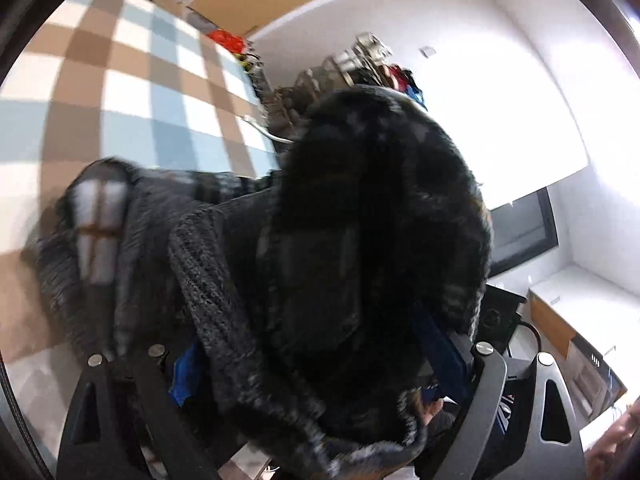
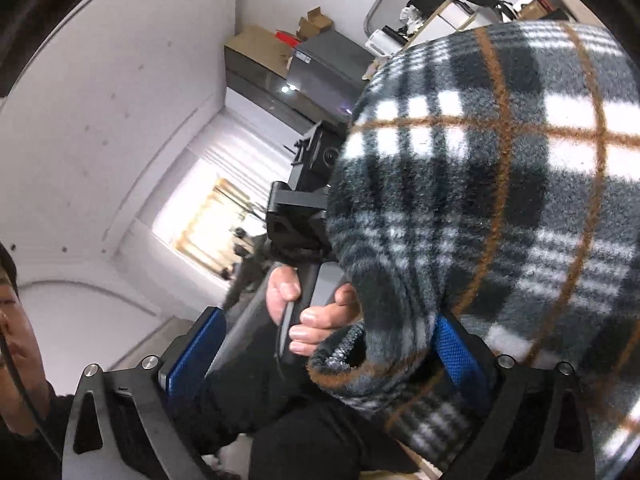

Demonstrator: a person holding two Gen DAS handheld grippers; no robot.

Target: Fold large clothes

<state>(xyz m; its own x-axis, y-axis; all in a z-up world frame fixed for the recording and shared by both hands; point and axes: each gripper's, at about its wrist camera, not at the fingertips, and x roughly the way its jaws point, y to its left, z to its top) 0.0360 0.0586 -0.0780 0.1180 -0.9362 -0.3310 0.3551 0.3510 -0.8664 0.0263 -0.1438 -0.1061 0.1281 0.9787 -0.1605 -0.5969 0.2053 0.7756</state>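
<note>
Across both views: plaid fleece garment (image 2: 500, 184) blocks sight | left gripper (image 1: 316, 364) pinching it | right gripper (image 2: 332, 356) spread

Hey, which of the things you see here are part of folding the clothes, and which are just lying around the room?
Part of the job:
- plaid fleece garment
- checkered mat
- left tool
- right tool

Just lying about:
- cardboard boxes
- grey cabinet
- pile of stuff by the wall
- dark screen

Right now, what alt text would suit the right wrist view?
A plaid fleece garment drapes over one blue pad of the open right gripper. Beyond it, a hand holds the other gripper's handle in a white-walled room.
</note>
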